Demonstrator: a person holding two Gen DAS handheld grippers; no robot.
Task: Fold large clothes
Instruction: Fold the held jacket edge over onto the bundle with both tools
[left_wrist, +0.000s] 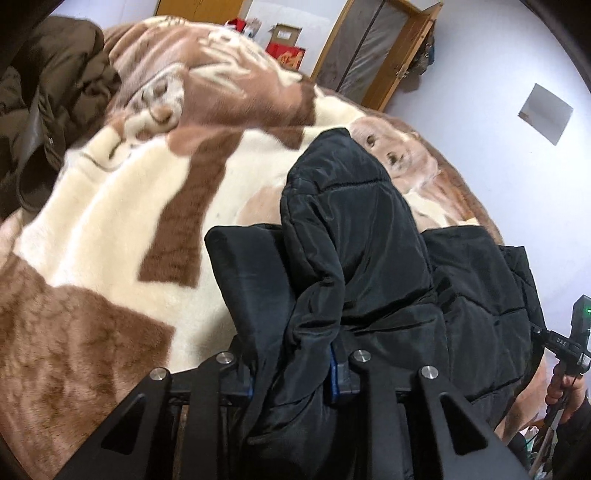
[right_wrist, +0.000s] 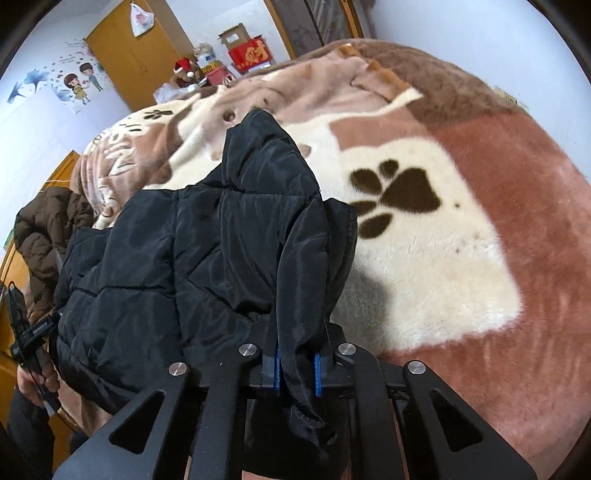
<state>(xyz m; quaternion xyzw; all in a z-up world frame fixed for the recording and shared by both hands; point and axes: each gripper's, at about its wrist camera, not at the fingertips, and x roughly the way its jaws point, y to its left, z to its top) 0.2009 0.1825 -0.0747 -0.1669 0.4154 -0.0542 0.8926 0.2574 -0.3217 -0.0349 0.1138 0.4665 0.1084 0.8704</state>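
Right wrist: cardboard box (right_wrist: 233, 36), contents hidden, behind blanket (right_wrist: 424, 236).

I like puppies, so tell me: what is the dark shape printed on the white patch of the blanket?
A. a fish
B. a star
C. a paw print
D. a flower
C: the right wrist view shows a dark brown paw print, one big pad with smaller toe pads, on the blanket.

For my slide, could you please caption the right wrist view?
Right gripper shut on a black quilted puffer jacket, lifted above a brown-and-cream paw-print fleece blanket.
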